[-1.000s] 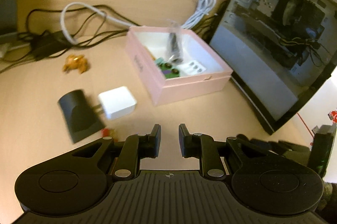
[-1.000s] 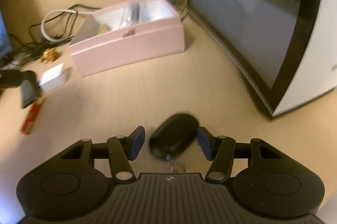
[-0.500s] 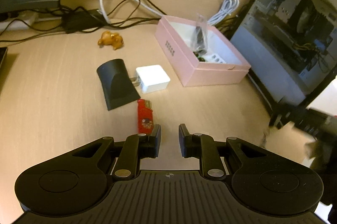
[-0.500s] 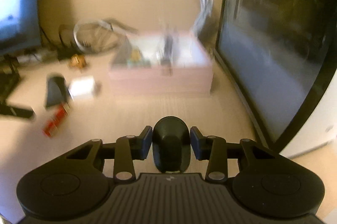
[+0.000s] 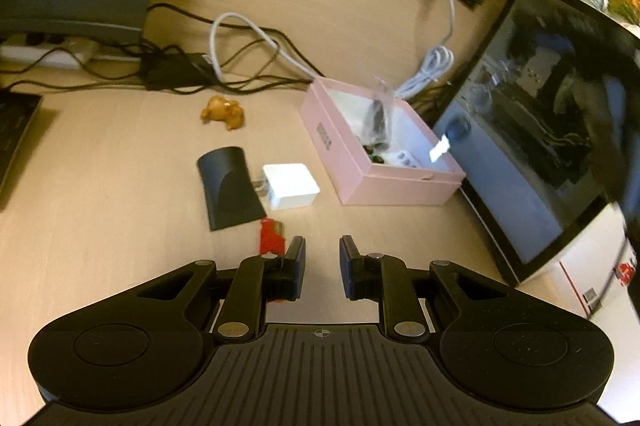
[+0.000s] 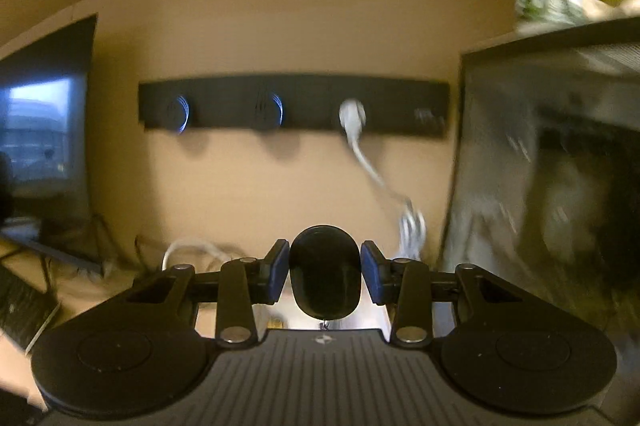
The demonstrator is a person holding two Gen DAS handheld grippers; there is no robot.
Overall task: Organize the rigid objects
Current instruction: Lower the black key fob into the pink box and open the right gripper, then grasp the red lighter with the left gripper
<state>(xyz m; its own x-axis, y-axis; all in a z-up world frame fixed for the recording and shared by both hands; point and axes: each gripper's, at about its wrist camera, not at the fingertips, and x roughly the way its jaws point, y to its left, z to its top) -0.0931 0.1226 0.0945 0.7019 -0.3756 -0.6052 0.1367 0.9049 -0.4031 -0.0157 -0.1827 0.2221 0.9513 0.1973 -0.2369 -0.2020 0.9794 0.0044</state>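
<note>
The right gripper [image 6: 325,276] pinches a smooth black oval plastic object [image 6: 325,272], possibly a mouse, between its blue pads, carried high and facing the wall with its black power strip [image 6: 294,109]; jaws have just been closing onto it. The left gripper [image 5: 322,268] is pressed nearly together with nothing between, hovering over the wooden desk [image 5: 100,185] near a red lighter [image 5: 271,240]. The open pink cardboard box [image 5: 372,165] lies further off, right of a white charger block [image 5: 290,185] and a black wedge-shaped plastic piece [image 5: 228,181]. Risk: the rounded shell could slip out of the pads on the way. From the right wrist view the box is hidden and the surroundings blurred; the box contents are hard to make out.
</note>
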